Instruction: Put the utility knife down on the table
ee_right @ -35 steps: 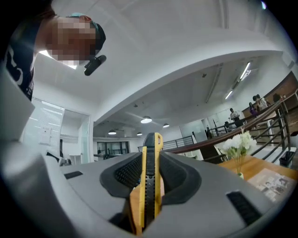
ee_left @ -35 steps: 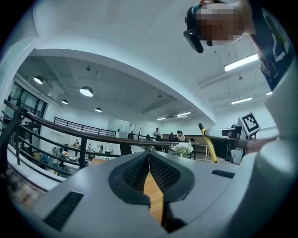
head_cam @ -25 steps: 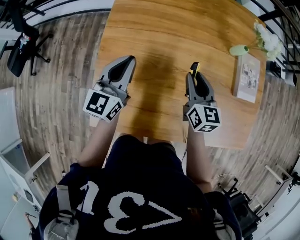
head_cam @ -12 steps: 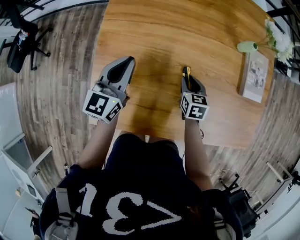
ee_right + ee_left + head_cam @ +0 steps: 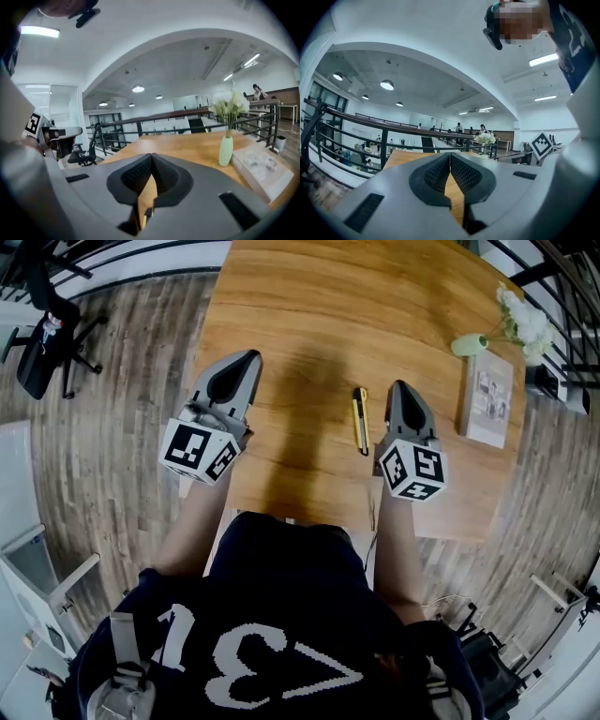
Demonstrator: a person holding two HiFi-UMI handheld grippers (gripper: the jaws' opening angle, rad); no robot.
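Note:
The yellow and black utility knife (image 5: 360,420) lies flat on the wooden table (image 5: 309,306), lengthwise away from me. My right gripper (image 5: 401,386) hovers just to its right, apart from it. Its jaws have just closed and nothing is between them; in the right gripper view the right gripper (image 5: 151,158) shows its pads meeting at the tip. My left gripper (image 5: 247,358) hangs over the table's left part, well left of the knife. The left gripper view shows the left gripper (image 5: 450,155) with pads together and empty.
A pale green vase (image 5: 472,342) with white flowers and a book (image 5: 486,396) sit at the table's right edge; the vase (image 5: 226,151) and the book (image 5: 262,169) also show in the right gripper view. A black office chair (image 5: 39,334) stands on the floor far left. Railings run beyond the table.
The knife was in my right gripper, sticking out past its tip; now it lies on the table. The right gripper has let go, moved right of it and shut.

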